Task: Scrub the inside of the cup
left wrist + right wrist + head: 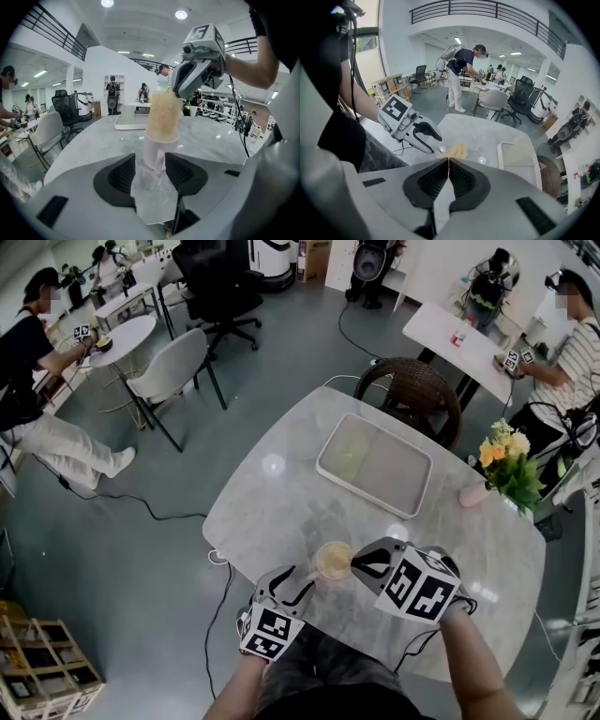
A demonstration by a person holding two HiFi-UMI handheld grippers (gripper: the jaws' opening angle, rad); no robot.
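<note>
A white cup (320, 572) with a handle stands near the front edge of the marble table (272, 512). A tan sponge (335, 560) sticks up out of it. My right gripper (361, 565) is shut on the top of the sponge, reaching in from the right; in the right gripper view only a sliver of sponge (458, 151) shows past the closed jaws. My left gripper (298, 582) is open on the cup's left. In the left gripper view the cup (153, 150) stands just beyond the jaws, its handle in the gap between them, pads apart from it.
A pale rectangular tray (324, 461) lies at the middle of the table. A pink vase of yellow flowers (506, 465) stands at the right edge. A wicker chair (412, 390) is tucked in at the far side. People sit at other tables further off.
</note>
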